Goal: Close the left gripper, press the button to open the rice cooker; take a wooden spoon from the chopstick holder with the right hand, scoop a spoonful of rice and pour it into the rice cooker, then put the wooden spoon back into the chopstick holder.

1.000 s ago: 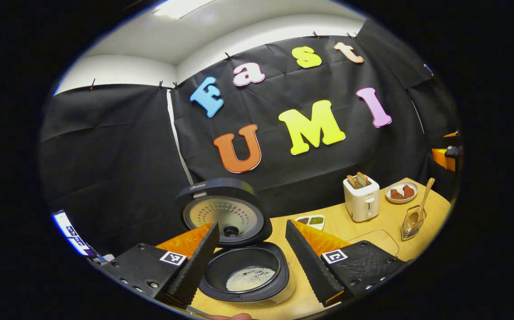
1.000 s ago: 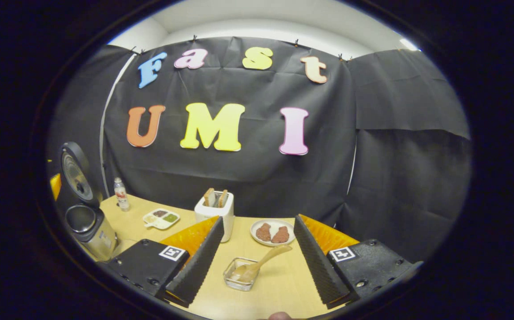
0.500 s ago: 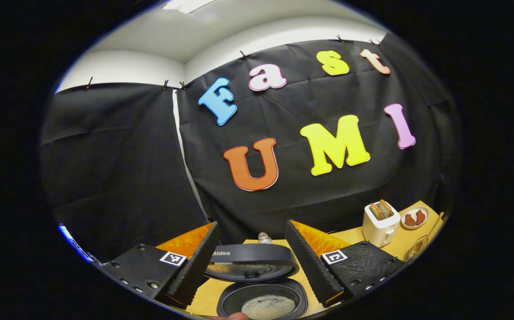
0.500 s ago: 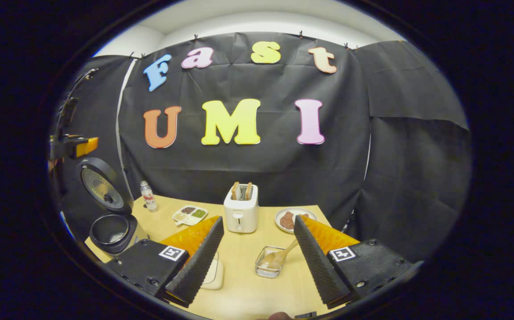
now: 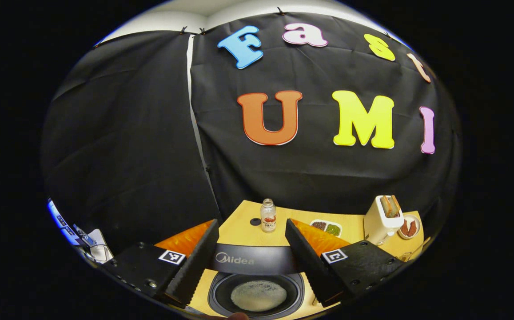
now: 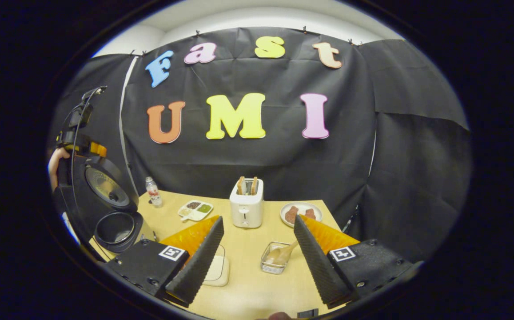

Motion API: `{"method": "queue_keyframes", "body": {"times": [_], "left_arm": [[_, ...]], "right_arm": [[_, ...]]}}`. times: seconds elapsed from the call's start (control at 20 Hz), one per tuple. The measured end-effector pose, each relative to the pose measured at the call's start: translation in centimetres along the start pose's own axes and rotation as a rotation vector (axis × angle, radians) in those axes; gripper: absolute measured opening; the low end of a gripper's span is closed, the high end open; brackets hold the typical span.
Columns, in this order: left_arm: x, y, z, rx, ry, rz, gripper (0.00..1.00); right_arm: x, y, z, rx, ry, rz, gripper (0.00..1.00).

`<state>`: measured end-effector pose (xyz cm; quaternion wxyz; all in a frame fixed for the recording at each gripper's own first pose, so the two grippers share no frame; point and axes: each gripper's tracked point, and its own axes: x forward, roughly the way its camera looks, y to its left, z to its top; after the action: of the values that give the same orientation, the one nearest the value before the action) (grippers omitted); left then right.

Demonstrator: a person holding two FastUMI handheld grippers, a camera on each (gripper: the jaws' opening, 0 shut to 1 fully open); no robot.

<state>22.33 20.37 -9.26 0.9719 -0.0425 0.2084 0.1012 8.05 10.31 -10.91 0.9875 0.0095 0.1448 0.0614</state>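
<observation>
Both grippers hung with jaws apart, left gripper point(image 5: 251, 249) above the open rice cooker point(image 5: 257, 293), right gripper point(image 6: 259, 253) near the wooden spoon point(image 6: 281, 254) in the chopstick holder point(image 6: 274, 264). A careless descent could, I judged, knock the lid shut.

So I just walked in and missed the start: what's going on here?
A person holds a two-finger tool in each hand at a wooden table. The rice cooker stands open, lid up, with rice in its pot. The left tool is open above it, holding nothing. The right tool is open too, facing the chopstick holder where the wooden spoon rests.
</observation>
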Motion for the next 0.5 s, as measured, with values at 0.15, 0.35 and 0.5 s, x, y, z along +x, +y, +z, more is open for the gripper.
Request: {"method": "queue_keyframes", "body": {"times": [0.15, 0.35, 0.5], "left_arm": [[-0.7, -0.3, -1.2, -0.001, 0.038, -0.014, 0.98], [-2.4, -0.3, -3.0, -0.003, 0.025, -0.017, 0.98], [-4.3, 0.0, -6.3, -0.019, 0.046, -0.015, 0.98]], "right_arm": [[0.0, 0.5, -0.5, 0.008, 0.020, 0.016, 1.00], [0.0, 0.5, -1.1, 0.009, 0.034, 0.028, 1.00], [-0.3, 0.2, -1.6, 0.009, 0.050, 0.028, 1.00]]}}
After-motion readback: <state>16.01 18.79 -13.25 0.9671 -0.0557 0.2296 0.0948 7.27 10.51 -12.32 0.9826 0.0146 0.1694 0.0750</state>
